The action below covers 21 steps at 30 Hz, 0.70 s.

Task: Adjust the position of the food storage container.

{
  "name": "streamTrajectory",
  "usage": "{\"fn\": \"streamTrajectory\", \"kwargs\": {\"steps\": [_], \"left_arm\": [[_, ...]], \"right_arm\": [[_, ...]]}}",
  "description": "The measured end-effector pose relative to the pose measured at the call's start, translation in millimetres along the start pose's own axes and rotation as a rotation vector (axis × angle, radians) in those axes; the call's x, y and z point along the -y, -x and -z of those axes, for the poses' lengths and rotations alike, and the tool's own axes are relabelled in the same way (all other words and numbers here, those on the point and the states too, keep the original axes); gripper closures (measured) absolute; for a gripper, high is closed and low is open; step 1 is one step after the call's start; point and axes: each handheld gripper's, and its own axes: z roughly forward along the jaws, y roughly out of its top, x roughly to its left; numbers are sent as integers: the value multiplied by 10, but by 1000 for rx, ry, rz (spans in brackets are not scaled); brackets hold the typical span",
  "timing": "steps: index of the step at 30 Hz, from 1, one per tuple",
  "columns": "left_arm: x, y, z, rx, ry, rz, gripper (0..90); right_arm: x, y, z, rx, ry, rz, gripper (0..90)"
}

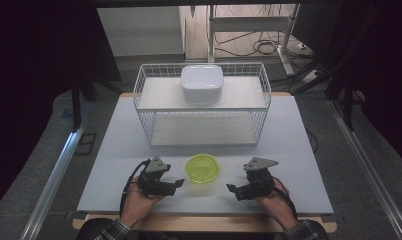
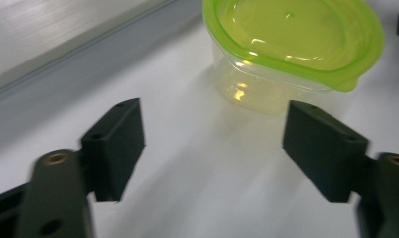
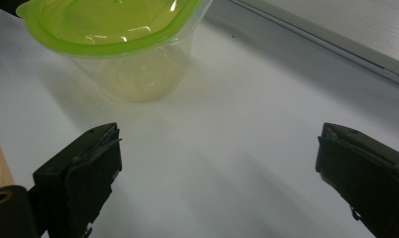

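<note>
A clear plastic tub with a lime-green lid [image 1: 202,168] stands on the white table near its front edge, between my two grippers. My left gripper [image 1: 178,184] lies just left of it and points at it; its jaws stand wide apart with nothing between them. In the left gripper view the tub [image 2: 292,47] sits ahead, a little to the right, beyond the open left gripper [image 2: 212,148]. My right gripper [image 1: 231,189] lies to the tub's right, open and empty. The right gripper view has the tub [image 3: 123,44] at upper left, ahead of the open right gripper [image 3: 217,168].
A white wire basket shelf [image 1: 202,104] stands at the back of the table, with a white lidded box [image 1: 202,82] on its upper level. The table's wooden front edge [image 1: 204,223] runs just in front of the person's hands.
</note>
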Motion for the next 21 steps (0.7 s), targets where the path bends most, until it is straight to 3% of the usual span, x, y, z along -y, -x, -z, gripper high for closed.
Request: {"fn": "streamTrajectory", "kwargs": {"steps": [3, 4, 6, 7, 10, 14, 21], "left_arm": [[30, -16, 32, -19, 10, -15, 93], [58, -16, 49, -34, 11, -39, 73], [66, -9, 53, -46, 10, -48, 61], [89, 9, 69, -58, 13, -71, 30], [118, 28, 91, -56, 15, -88, 19], [167, 39, 120, -60, 15, -91, 14], [228, -4, 156, -58, 16, -58, 14]], "right_arm": [[-3, 7, 9, 1, 9, -4, 40], [-5, 11, 14, 0, 14, -6, 39], [-5, 13, 14, 0, 19, -8, 38], [-5, 14, 17, -1, 23, -11, 35], [-5, 18, 19, 0, 28, -11, 34], [-4, 17, 17, 0, 28, -9, 34], [4, 27, 7, -9, 29, -17, 32]]}}
